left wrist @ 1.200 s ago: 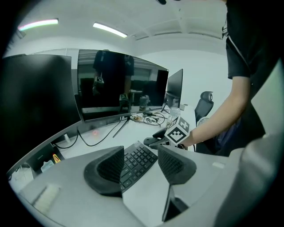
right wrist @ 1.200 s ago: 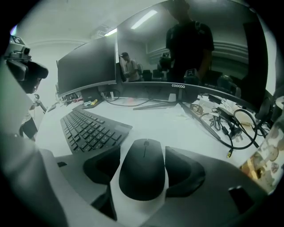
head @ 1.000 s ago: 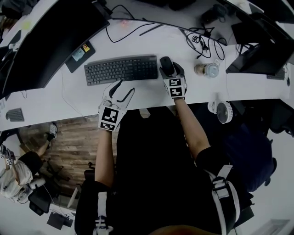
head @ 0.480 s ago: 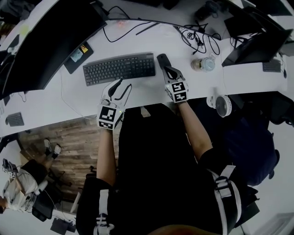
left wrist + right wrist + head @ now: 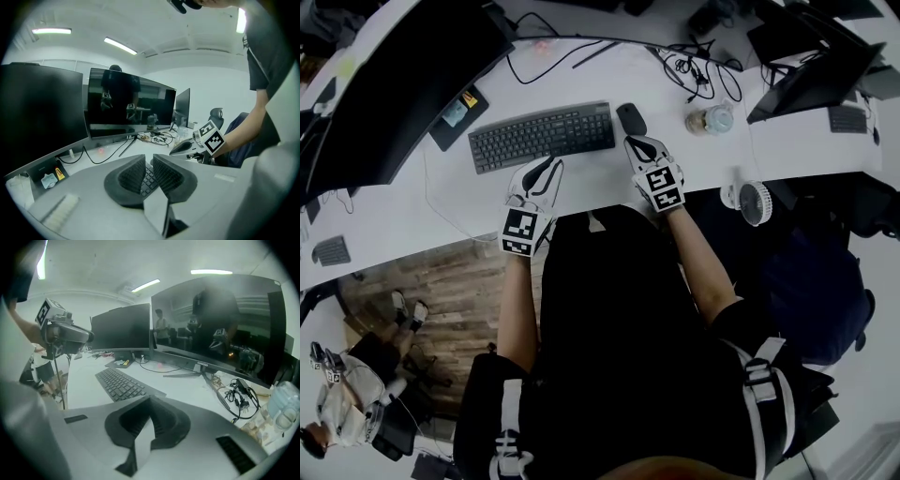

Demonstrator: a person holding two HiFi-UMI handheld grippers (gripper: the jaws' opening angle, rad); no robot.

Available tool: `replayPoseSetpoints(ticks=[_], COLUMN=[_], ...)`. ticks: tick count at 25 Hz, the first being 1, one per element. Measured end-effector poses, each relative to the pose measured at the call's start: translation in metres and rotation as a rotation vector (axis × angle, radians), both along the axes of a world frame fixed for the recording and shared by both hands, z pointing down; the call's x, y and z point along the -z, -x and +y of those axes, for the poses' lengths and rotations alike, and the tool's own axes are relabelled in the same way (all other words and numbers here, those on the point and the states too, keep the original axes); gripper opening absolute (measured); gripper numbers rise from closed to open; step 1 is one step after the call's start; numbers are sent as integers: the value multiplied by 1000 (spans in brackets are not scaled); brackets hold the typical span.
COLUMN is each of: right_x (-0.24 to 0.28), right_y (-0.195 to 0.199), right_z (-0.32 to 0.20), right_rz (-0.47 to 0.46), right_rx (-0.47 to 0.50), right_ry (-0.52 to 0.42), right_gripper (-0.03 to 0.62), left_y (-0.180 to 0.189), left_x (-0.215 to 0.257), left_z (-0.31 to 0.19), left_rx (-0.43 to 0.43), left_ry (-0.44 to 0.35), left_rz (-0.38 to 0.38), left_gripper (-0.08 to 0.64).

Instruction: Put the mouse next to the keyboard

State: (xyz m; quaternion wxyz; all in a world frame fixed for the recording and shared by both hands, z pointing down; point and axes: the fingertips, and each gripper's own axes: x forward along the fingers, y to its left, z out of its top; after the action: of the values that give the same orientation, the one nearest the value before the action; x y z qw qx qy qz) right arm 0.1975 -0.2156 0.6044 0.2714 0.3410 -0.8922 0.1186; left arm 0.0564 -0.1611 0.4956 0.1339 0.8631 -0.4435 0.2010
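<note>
Head view, item one: mouse (image 5: 631, 119), dark, lying flat on the white surface (image 5: 600, 186) just beside the right end of the keyboard (image 5: 542, 136). Its long axis runs near to far, as for a hand working at the keys; by that placement the task reads as met. Item two: your right gripper (image 5: 637, 143), just near of the mouse and apart from it. In the right gripper view its fingers (image 5: 133, 418) are clenched together on nothing, with only the keyboard (image 5: 119, 383) and bare surface beyond them. An empty, closed tool clear of the mouse suits a placement already made, with no grip wanted. Item three: your left gripper (image 5: 551, 167), at the near edge of the keyboard toward its right half. Its fingers (image 5: 130, 174) have just been closing and now stand narrowly apart, with nothing between them; only keys (image 5: 148, 176) show through the gap beyond. It appears to be idling there, since the keyboard needs no steadying. Item four: monitor (image 5: 403, 84) and a tangle of cables (image 5: 703, 75) at the far side, well apart from the mouse and no hindrance to it.
</note>
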Motion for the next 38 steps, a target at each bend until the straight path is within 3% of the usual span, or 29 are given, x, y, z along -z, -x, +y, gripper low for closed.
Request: replayPoseSetpoints(ticks=[7,38], right_x=[7,31], right_y=[5,18], right_z=[8,19], right_rz=[7,27], right_rx=[-12,-114], right_ry=[-15,-71], right_gripper=[2,2], left_y=[11,36], left_x=[1,-4], left_z=[5,2], left_rx=[-18,-141], left_ry=[-4,7], left_rz=[-11,-4], left_gripper=[2,2])
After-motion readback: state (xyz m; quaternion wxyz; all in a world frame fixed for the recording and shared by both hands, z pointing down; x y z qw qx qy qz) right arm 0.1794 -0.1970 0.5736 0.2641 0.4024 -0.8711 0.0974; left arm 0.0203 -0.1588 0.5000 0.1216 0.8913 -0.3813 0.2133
